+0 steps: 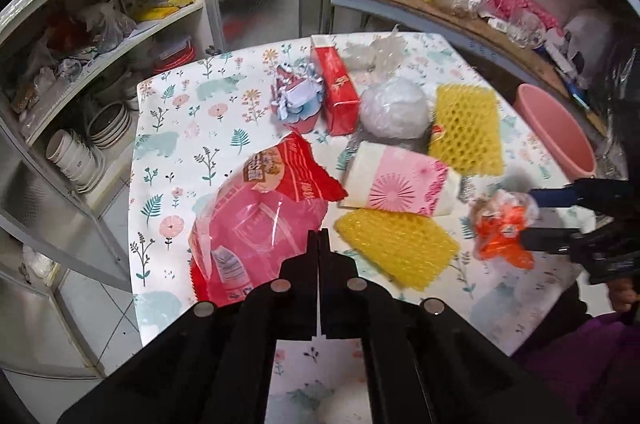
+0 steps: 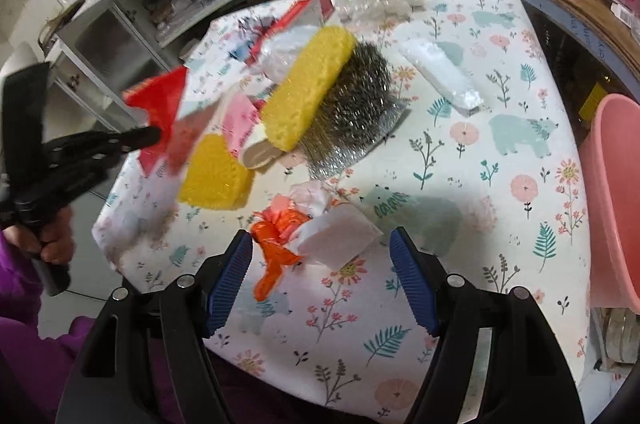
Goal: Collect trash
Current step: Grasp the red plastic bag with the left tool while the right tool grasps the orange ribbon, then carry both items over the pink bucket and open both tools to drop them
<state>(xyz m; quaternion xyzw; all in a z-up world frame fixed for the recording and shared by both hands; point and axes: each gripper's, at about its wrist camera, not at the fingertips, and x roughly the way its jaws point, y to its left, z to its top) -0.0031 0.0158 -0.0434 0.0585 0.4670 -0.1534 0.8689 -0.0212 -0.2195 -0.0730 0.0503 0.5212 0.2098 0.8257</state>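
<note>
Trash litters my floral worktop (image 1: 180,91): a red snack bag (image 1: 260,220), two yellow foam nets (image 1: 396,248) (image 1: 468,127), a pink-and-white packet (image 1: 396,179), a red box (image 1: 338,91), a clear plastic wad (image 1: 394,107) and a crumpled orange wrapper (image 1: 502,232).

My left tongs (image 1: 319,240) are pressed together, tips meeting over the near edge of the snack bag. In the right wrist view they seem to pinch the bag's red edge (image 2: 160,103), though blur there keeps me from being sure.

My right tongs (image 2: 320,252) stand wide apart with blue pads (image 2: 230,284) showing. The orange wrapper (image 2: 276,244) lies on the worktop between them, nearer the left pad, with a white scrap (image 2: 340,236) just beside it. Nothing is gripped on this side.

Beyond the wrapper I see a steel scourer (image 2: 352,103) with a yellow net (image 2: 308,79) leaning across it, and a white tube (image 2: 444,75) lying apart to the right. A pink bin (image 2: 612,199) sits at the worktop's right edge. A cupboard (image 1: 80,63) of dishes stands to the left.
</note>
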